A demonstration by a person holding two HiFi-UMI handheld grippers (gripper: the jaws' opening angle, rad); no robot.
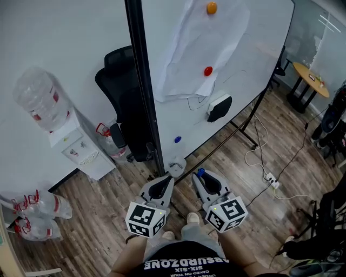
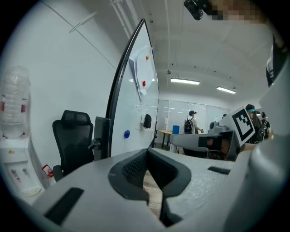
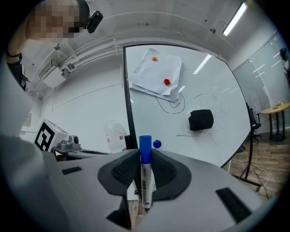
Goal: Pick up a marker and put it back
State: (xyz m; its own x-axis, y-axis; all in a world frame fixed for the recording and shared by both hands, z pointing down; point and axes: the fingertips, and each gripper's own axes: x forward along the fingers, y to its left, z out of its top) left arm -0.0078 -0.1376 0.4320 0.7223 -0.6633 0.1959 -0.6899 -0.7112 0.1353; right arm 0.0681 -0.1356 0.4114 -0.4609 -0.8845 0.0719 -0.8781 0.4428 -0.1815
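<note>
The person is holding both grippers low in front of the body, over the wooden floor (image 1: 97, 216), and both are pointing toward the whiteboard (image 1: 254, 59). The right gripper (image 1: 202, 177) is pinching a marker (image 1: 200, 172) between its jaws. In the right gripper view the marker (image 3: 145, 176) is standing upright with its blue cap on top, and the dark pads (image 3: 124, 170) are pressing on its white barrel from both sides. It is sitting clear of the board, near the board's lower edge and close to the black left-hand frame post (image 1: 143, 81).

The left gripper (image 1: 168, 182) is hovering just beside the right one. Its jaws are pressed together at the tips with nothing between them.

On the board, a sheet of paper (image 1: 200, 48) is hanging toward the upper left corner under an orange magnet (image 1: 211, 8) and a red magnet (image 1: 208, 71). A black eraser (image 1: 219, 107) is sticking below it, and a blue magnet (image 1: 177, 139) is sitting near the lower left corner.
</note>
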